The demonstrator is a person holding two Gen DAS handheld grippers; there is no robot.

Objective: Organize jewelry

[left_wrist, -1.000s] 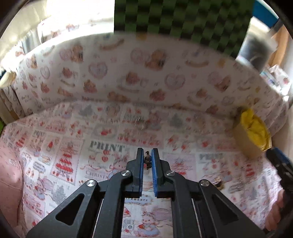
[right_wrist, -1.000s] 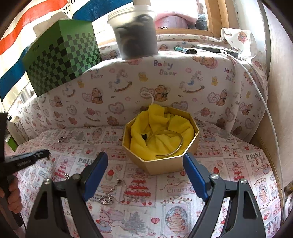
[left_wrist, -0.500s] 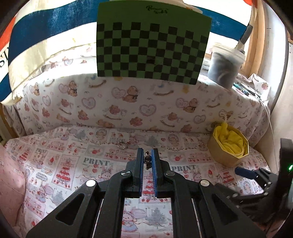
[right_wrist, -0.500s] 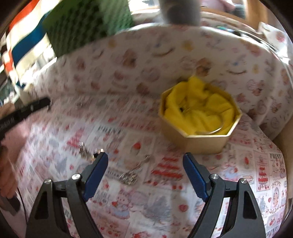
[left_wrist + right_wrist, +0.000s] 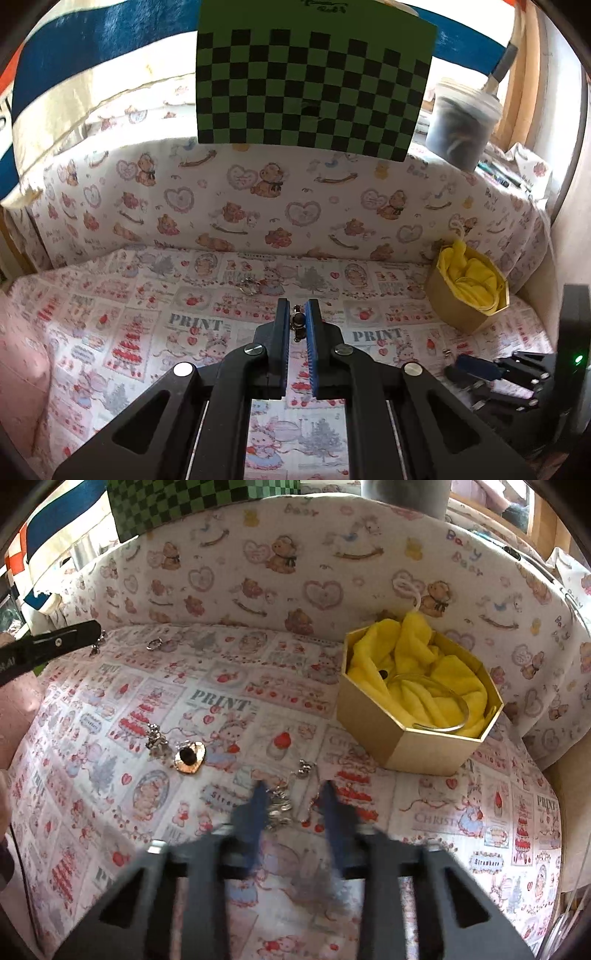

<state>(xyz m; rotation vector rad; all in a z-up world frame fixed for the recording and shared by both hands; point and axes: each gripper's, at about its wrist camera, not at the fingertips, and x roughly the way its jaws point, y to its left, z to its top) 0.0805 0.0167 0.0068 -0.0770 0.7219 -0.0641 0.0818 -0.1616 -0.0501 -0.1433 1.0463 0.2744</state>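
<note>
Now: left gripper [image 5: 297, 303] jaws clamp one charm [image 5: 297, 322]; right gripper [image 5: 293, 787] jaws closing round one chain [image 5: 280, 808].

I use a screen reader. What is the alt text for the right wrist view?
The right gripper closes around a silver trinket on a printed cloth. Beyond it sits a gold box lined with yellow fabric.

Two grippers are seen, the left gripper [image 5: 297, 325] and the right gripper [image 5: 293, 805]. One gold octagonal box [image 5: 402, 738] lined with one yellow cloth [image 5: 436, 675] is counted, with one bangle [image 5: 443, 716] inside. Five small jewelry pieces are counted loose on the printed cloth [image 5: 110, 775], among them one heart-shaped pendant [image 5: 189, 757] and one ring [image 5: 154, 644]; a sixth small piece [image 5: 297, 320] is held in the left gripper.
</note>
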